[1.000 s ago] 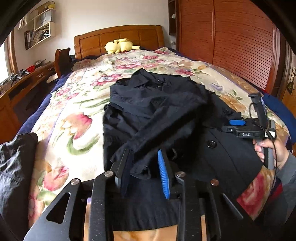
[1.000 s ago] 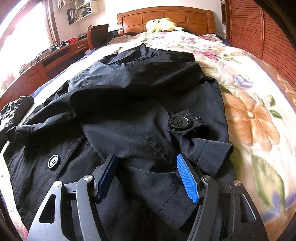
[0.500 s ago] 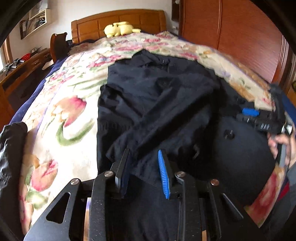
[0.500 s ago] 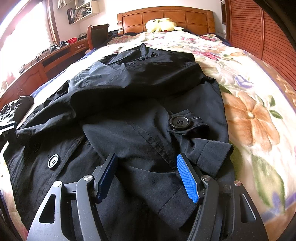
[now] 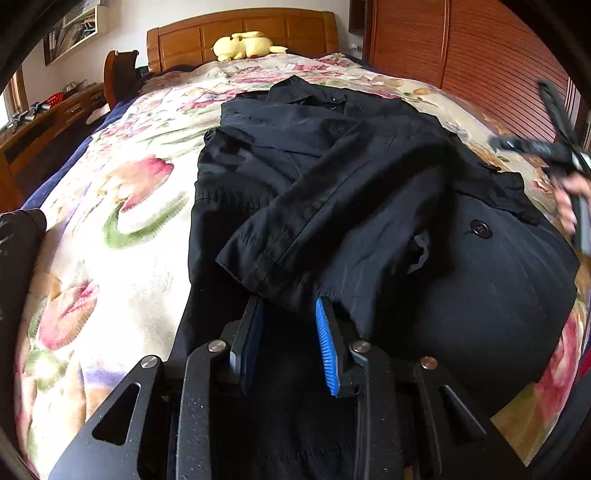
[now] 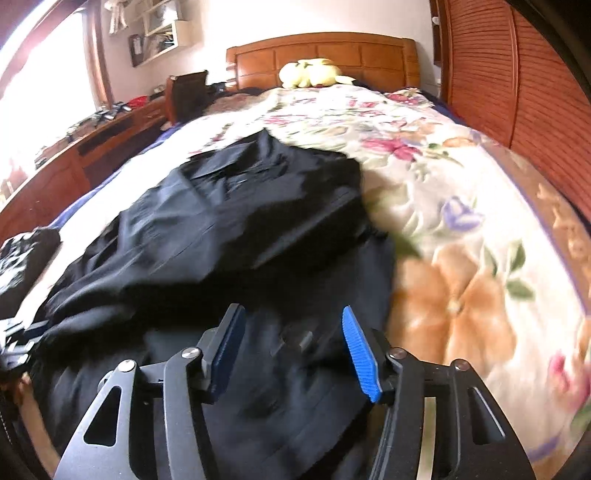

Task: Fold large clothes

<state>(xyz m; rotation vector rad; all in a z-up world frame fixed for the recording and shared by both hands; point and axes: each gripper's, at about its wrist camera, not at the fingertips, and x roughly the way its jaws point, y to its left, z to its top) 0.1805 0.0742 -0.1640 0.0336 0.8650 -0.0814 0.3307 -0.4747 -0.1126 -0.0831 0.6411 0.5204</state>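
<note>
A large black coat [image 5: 351,166] lies spread on the floral bedspread [image 5: 122,229], collar toward the headboard. One sleeve is folded across its front, and the cuff [image 5: 266,258] ends just ahead of my left gripper [image 5: 288,304]. That gripper hovers low over the hem, jaws a little apart with nothing pinched. In the blurred right wrist view, my right gripper [image 6: 291,314] is above the coat [image 6: 240,221] near its right edge. Its jaws are closing, with only cloth below them and nothing between the pads. It also shows blurred at the right of the left wrist view [image 5: 524,146], held by a hand [image 5: 569,199].
A yellow plush toy [image 5: 247,44] sits by the wooden headboard [image 5: 240,33]. A dark garment [image 5: 18,258] lies at the bed's left edge. A wooden desk [image 6: 92,147] and a chair [image 5: 118,74] stand to the left. A slatted wooden wardrobe [image 5: 461,48] stands to the right.
My left gripper has sunk closer to the coat, up to the sleeve cuff. My right gripper has risen and pulled back from the buttoned cuff, its jaws narrower, its view now blurred.
</note>
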